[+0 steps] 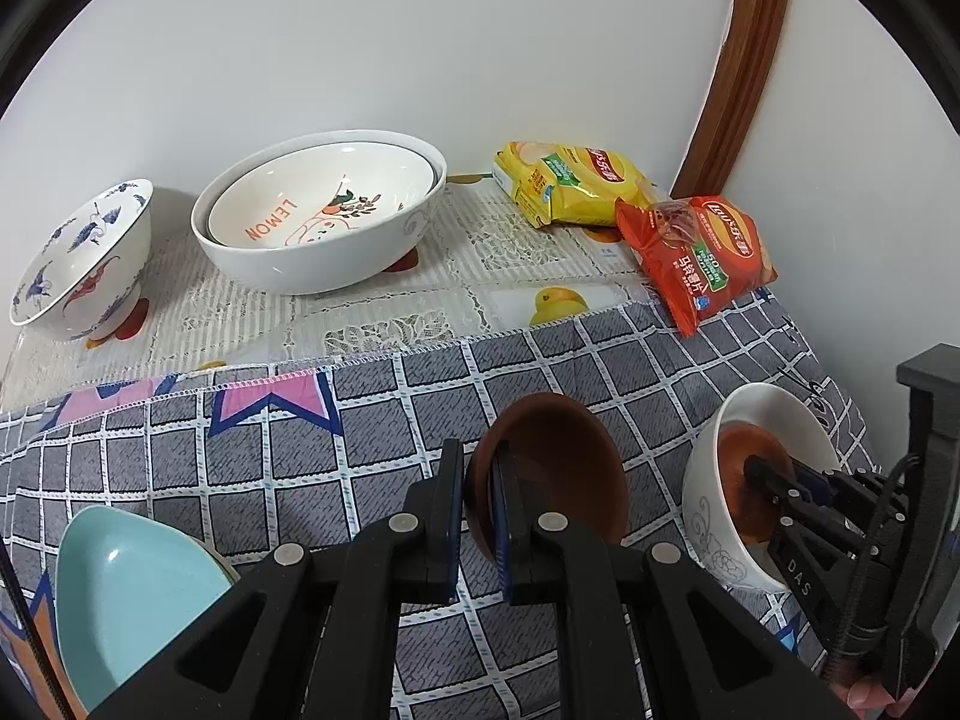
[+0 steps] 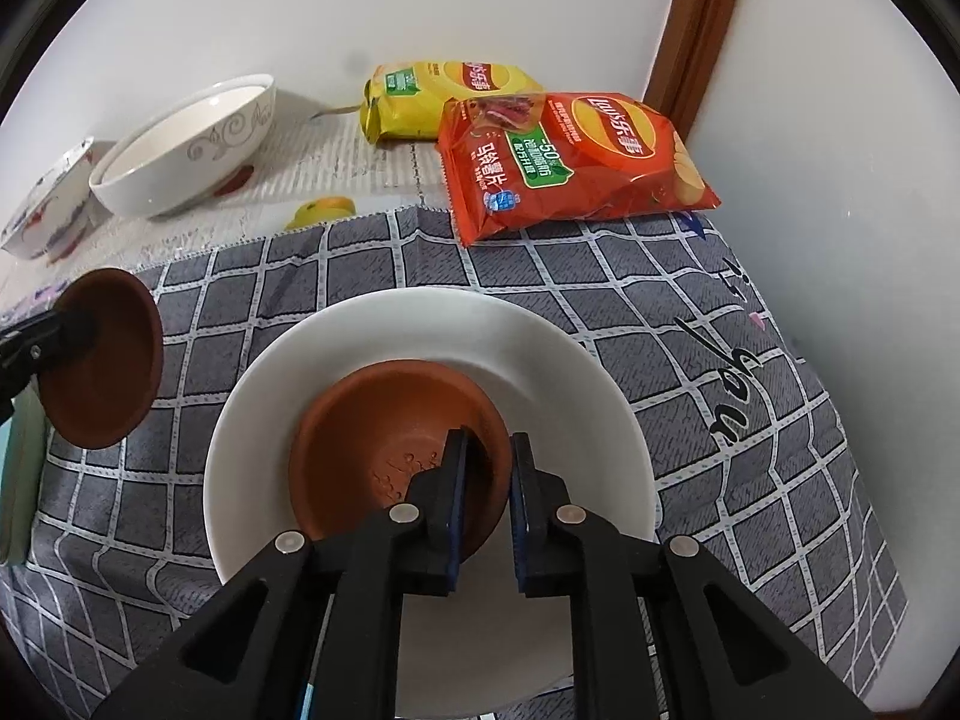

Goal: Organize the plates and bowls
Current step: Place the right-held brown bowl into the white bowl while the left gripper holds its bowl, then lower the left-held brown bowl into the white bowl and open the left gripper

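My left gripper (image 1: pixel 478 462) is shut on the rim of a small brown clay dish (image 1: pixel 558 468), held tilted on edge above the grey checked cloth. The same dish (image 2: pixel 108 360) shows at the left of the right wrist view. A second brown clay dish (image 2: pixel 372 432) rests inside a white bowl (image 2: pixel 420 312) near the table's right edge. My right gripper (image 2: pixel 487 456) reaches into that bowl and straddles the dish's near rim, one finger inside and one outside, with a gap showing. From the left wrist view the white bowl (image 1: pixel 708 516) has the right gripper (image 1: pixel 774 480) in it.
At the back stand a large white bowl (image 1: pixel 336 276) with a LEMON bowl nested in it and a blue-patterned bowl (image 1: pixel 78 258). A yellow chip bag (image 1: pixel 570 186) and a red one (image 1: pixel 702 258) lie by the wall. A teal dish (image 1: pixel 132 588) sits front left.
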Action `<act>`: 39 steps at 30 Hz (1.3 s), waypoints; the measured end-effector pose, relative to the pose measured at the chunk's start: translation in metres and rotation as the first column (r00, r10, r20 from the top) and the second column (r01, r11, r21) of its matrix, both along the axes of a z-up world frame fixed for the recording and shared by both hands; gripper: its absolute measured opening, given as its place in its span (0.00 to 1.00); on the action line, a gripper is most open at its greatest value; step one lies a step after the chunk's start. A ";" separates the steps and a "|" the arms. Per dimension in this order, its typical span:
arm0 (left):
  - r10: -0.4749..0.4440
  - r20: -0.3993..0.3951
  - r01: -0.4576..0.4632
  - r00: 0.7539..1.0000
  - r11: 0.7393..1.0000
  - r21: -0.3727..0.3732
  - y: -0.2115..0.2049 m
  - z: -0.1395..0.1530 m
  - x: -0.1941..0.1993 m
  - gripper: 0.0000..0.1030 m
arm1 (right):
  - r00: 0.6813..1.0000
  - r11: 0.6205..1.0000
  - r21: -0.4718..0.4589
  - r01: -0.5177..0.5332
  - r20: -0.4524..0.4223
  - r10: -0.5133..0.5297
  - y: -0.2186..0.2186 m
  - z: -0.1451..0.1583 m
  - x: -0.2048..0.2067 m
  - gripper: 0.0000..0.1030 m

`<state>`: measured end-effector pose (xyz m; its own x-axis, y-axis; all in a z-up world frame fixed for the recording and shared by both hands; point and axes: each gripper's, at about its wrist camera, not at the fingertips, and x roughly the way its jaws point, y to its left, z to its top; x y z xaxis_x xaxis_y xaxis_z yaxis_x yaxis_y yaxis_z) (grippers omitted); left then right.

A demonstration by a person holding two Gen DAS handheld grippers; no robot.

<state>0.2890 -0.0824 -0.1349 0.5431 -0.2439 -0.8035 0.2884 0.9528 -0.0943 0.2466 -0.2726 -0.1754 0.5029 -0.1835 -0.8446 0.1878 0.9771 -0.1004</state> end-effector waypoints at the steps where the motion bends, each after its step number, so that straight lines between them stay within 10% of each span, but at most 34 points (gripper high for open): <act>1: 0.001 0.001 -0.001 1.000 1.000 -0.002 0.000 0.000 0.000 0.09 | 1.000 1.000 -0.007 0.000 -0.007 0.000 0.000 0.000 0.001 0.14; 16: -0.010 0.004 0.010 1.000 1.000 -0.011 0.002 0.011 -0.009 0.09 | 0.999 0.999 -0.032 -0.013 -0.040 0.011 0.002 0.000 0.003 0.21; 39: -0.109 0.006 0.109 0.994 0.992 -0.069 -0.072 0.045 -0.047 0.09 | 0.982 0.995 0.076 0.058 0.173 -0.071 -0.065 0.078 -0.094 0.27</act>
<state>0.2421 -0.1548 -0.0894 0.5123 -0.3567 -0.7813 0.3908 0.9069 -0.1578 0.1527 -0.3376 -0.0970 0.6337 -0.1637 -0.7561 0.2592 0.9658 0.0081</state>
